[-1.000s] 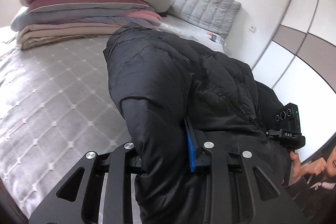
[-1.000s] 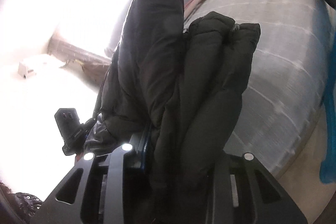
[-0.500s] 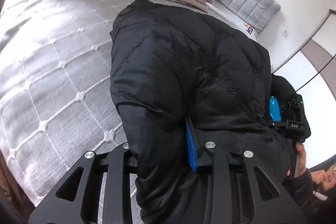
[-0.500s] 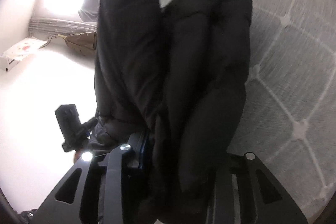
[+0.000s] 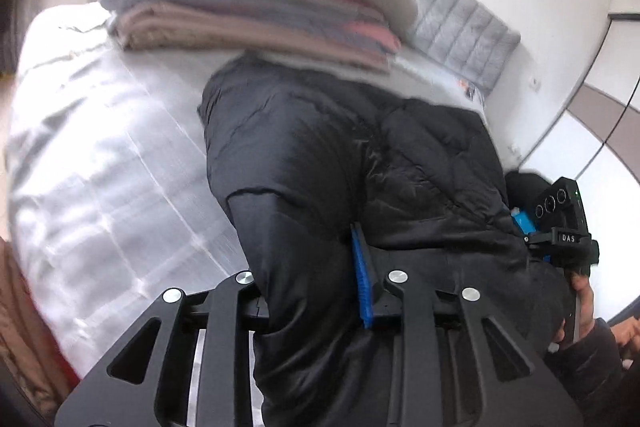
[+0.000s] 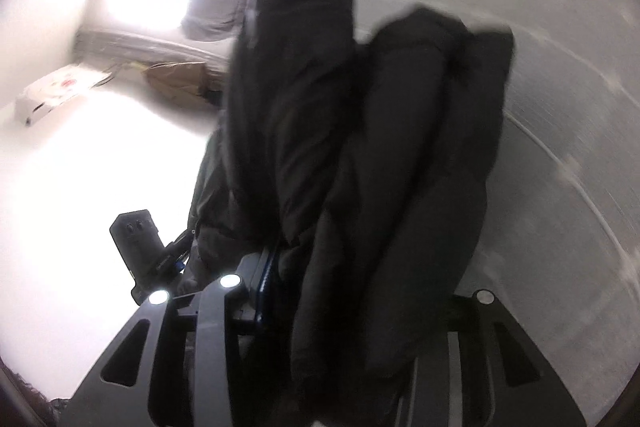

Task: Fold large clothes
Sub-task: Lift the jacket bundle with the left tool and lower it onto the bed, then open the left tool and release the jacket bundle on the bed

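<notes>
A black puffer jacket (image 5: 320,155), bunched in thick folds, hangs over the grey quilted bed (image 5: 100,167) between both grippers. My left gripper (image 5: 312,279) is clamped on one edge, its blue pad (image 5: 362,267) pressing into the fabric as the jaws close slightly. From the right wrist view the jacket (image 6: 380,147) rises in two dark rolls. My right gripper (image 6: 360,287) holds a thick fold, its jaws easing open around it; its right finger is hidden by cloth. Each gripper shows in the other's view: the right gripper (image 5: 560,223) and the left gripper (image 6: 138,239).
Folded blankets under a pillow (image 5: 260,7) are stacked at the bed's far end, close behind the jacket. A grey padded headboard (image 5: 460,27) and wardrobe doors (image 5: 600,131) lie to the right. A brown bag (image 6: 180,79) and white box (image 6: 52,95) sit on the floor.
Both grippers have carried the jacket sideways and slightly lower over the bed, and both views are now blurred. The blanket stack now sits closer behind the jacket. Both grips still hold.
</notes>
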{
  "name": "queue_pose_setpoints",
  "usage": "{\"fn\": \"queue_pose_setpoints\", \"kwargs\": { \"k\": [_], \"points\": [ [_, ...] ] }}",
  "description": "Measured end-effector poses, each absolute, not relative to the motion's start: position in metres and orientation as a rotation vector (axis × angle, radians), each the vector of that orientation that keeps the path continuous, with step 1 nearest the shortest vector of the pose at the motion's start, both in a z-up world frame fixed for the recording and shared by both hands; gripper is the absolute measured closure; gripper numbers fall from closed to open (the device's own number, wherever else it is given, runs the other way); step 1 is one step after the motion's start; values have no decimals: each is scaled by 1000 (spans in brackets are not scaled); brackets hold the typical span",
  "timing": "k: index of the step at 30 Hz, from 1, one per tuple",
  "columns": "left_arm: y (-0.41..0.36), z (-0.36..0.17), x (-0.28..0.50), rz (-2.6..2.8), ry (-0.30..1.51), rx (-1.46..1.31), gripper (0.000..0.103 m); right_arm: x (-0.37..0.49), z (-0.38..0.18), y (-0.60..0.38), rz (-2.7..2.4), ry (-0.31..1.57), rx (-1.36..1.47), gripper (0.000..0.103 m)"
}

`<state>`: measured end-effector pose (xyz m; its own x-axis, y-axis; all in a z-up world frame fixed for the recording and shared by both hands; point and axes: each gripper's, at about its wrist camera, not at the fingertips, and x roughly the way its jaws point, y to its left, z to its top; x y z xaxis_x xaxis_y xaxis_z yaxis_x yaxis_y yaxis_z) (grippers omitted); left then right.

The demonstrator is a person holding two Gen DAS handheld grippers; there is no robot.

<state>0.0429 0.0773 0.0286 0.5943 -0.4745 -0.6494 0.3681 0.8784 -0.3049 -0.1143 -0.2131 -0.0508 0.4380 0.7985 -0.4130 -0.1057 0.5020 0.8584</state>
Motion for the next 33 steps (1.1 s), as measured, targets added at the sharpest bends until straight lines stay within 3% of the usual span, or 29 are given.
{"fn": "queue_pose_setpoints", "kwargs": {
  "k": [6, 10, 13, 14, 16, 19, 23, 26, 29, 33],
  "points": [
    [140, 66, 64, -413, 693, -82, 77, -68, -21, -143, 743, 853, 812, 64],
    [185, 68, 91, -387, 683, -94, 77, -38, -42, -95, 759, 872, 827, 64],
    [214, 36, 127, -336, 780, -86, 76, -11, -81, -67, 702, 984, 832, 60],
    [223, 22, 135, -308, 816, -95, 72, -3, -100, -57, 659, 1051, 828, 59],
    [239, -8, 148, -270, 893, -137, 67, 1, -126, -52, 649, 1083, 896, 41],
    [253, 2, 141, -293, 893, -186, 62, -8, -135, -63, 666, 1055, 939, 38],
    [273, 21, 117, -116, 815, -159, 26, -26, -129, -102, 629, 1043, 940, 32],
    [272, 42, 92, 7, 750, -110, 25, -56, -111, -130, 548, 1017, 865, 28],
    [258, 55, 63, 51, 701, -73, 17, -95, -95, -150, 410, 981, 766, 19],
    [226, 66, 39, 55, 687, 30, 16, -137, -92, -133, 295, 979, 638, 17]
  ]
}}
